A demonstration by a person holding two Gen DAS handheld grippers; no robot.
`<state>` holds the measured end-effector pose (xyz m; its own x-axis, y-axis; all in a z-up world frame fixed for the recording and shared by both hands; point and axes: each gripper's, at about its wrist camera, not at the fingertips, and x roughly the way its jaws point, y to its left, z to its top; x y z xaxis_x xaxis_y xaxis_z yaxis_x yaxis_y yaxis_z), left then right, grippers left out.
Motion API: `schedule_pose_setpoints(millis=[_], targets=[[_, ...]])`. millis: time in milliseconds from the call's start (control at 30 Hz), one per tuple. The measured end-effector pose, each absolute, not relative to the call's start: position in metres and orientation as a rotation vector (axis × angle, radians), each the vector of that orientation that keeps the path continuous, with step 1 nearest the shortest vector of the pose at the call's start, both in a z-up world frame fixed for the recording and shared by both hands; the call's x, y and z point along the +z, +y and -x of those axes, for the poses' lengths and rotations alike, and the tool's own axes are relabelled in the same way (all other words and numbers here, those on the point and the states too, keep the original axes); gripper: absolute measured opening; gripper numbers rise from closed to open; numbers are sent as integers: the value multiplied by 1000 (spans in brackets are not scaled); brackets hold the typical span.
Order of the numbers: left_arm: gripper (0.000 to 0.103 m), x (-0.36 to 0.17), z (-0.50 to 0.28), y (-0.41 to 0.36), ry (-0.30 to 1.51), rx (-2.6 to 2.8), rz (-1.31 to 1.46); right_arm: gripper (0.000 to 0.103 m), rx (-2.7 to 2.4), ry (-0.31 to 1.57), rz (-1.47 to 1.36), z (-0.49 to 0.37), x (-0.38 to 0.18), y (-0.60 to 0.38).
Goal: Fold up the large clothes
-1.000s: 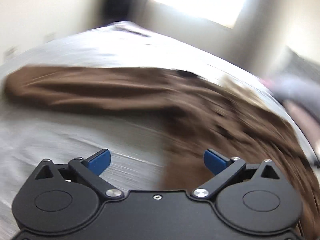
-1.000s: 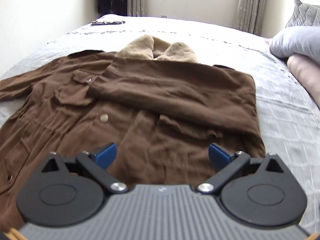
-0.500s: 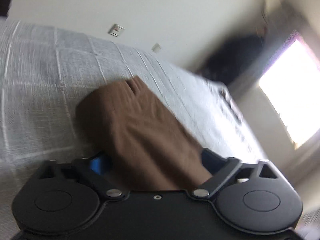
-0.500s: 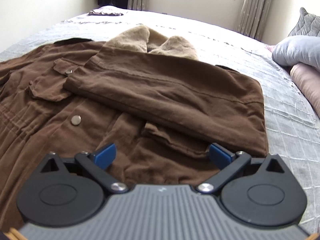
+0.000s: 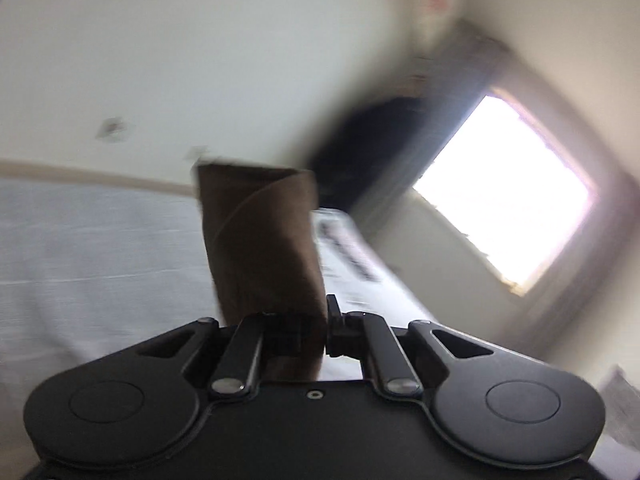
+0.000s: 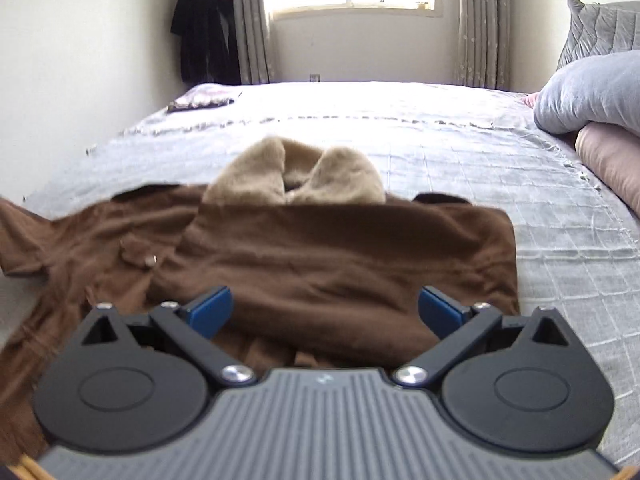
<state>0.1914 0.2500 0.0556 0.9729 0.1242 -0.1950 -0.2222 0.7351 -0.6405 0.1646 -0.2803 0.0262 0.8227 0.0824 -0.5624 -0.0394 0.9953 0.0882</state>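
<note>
Left gripper (image 5: 316, 330): jaws drawn close together and pinched on a strip of brown cloth, the sleeve (image 5: 260, 240) of the coat; sleeve rose from between the fingers and stood up in front of the lens, its far end squared off like a cuff; left wrist view tilted and blurred, so finer detail of the grip could not be read. Behind the sleeve: grey bedspread (image 5: 100, 248) at left, pale wall (image 5: 200, 60) above, a dark garment (image 5: 376, 148) hanging beside a bright window (image 5: 504, 192).

Right gripper (image 6: 324, 312): jaws spread wide, blue pads (image 6: 210, 308) well apart, nothing between them; it hung low over the near part of the brown coat (image 6: 320, 264), whether touching the cloth could not be told.

Coat lay flat on the bed (image 6: 440, 128), front up, tan fleece collar (image 6: 296, 176) at the far end; one side was folded across the chest, giving a straight edge on the right; a chest pocket flap with a metal snap (image 6: 151, 259) showed at left; the left part of the coat ran out of view at the frame edge.

Beyond: a grey-blue pillow (image 6: 588, 96) stacked on a pink one (image 6: 612, 156) at right, a quilted grey cushion (image 6: 600, 28) behind them; a small folded item (image 6: 200, 101) on the far left corner of the bed; curtains (image 6: 480, 20) flanked the window.
</note>
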Motion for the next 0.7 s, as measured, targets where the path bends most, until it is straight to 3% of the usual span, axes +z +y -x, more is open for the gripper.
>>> schedule_pose_setpoints(millis=[167, 333, 467, 700], targets=[[10, 100, -212, 153, 134, -48, 653, 101, 70, 608, -143, -164, 22, -300], [10, 104, -235, 56, 195, -266, 622, 102, 72, 619, -227, -168, 10, -323], [10, 75, -249, -30, 315, -399, 588, 102, 51, 635, -295, -170, -2, -343], [13, -37, -284, -115, 675, -506, 456, 102, 5, 626, -404, -169, -15, -378]])
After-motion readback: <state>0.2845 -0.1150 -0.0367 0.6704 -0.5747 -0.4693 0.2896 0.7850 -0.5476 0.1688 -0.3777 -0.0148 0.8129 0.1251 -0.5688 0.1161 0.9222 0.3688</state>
